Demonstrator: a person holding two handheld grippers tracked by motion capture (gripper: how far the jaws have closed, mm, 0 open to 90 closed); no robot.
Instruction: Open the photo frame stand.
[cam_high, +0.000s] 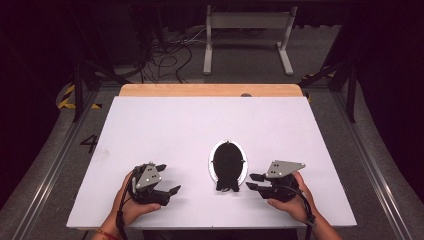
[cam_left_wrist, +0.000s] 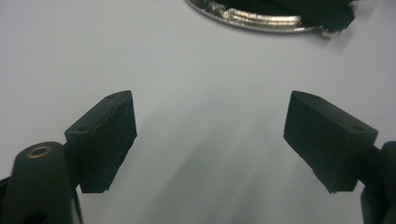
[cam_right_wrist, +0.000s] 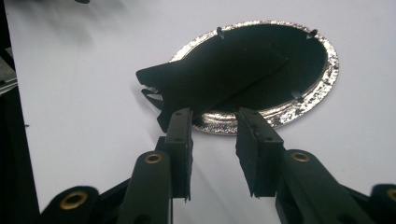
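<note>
An oval silver-rimmed dish with a black inside lies on the white table, near the front middle. A flat black piece rests across it and juts over the near rim. My right gripper sits just right of the dish, pointing at it. In the right gripper view this gripper is open, its tips close to the dish rim and the black piece, with nothing between them. My left gripper lies left of the dish. Seen in its own view, the left gripper is wide open over bare table, the dish rim farther off.
The white tabletop has a wooden strip along its far edge. Beyond it on the floor are loose cables and a white metal stand. Both hands rest near the table's front edge.
</note>
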